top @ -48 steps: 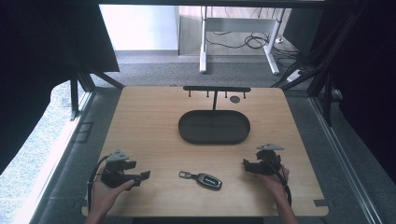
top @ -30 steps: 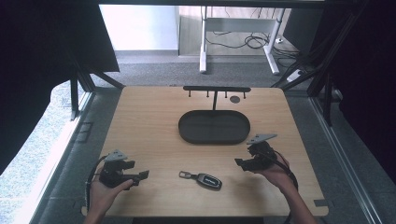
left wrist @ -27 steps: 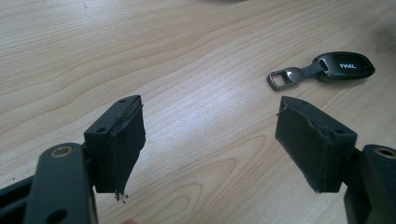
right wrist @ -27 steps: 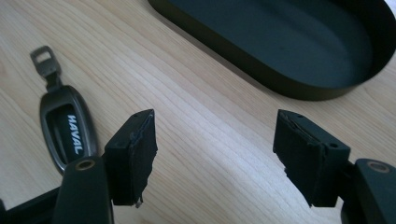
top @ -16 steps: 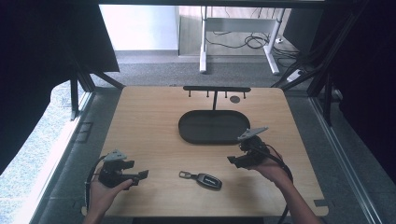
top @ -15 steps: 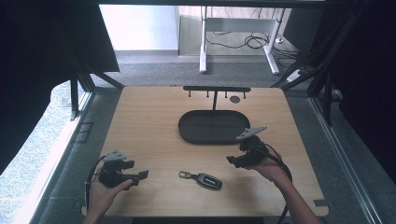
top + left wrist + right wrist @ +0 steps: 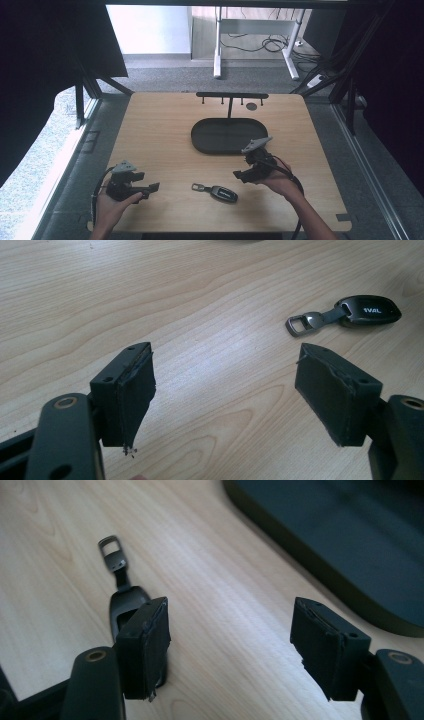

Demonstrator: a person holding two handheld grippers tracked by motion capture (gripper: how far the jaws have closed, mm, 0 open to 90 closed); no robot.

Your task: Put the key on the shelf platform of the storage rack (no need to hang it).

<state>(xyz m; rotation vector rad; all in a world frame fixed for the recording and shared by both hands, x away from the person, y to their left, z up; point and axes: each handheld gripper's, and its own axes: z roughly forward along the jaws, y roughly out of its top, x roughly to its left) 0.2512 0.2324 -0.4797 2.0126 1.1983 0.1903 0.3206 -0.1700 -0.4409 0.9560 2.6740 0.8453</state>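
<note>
While a black car key fob point(image 7: 219, 192) with a metal loop is lying flat on the pale wood-grain table point(image 7: 150, 130), the right gripper point(image 7: 243, 175) is hovering just beside the fob's right end, jaws spread wide and gripping nothing. In the right gripper view, one of its jaws is partly covering the fob. Well to the left of the fob, the left gripper point(image 7: 154, 187) is sitting in the person's left hand point(image 7: 112, 207), jaws wide apart and empty, pointing toward the fob with bare wood between them. Beyond the fob, a dark oval tray point(image 7: 225, 136) with a smooth matte surface is sitting empty. Behind that tray, a black T-shaped rack point(image 7: 231, 96) with small hooks is standing.
</note>
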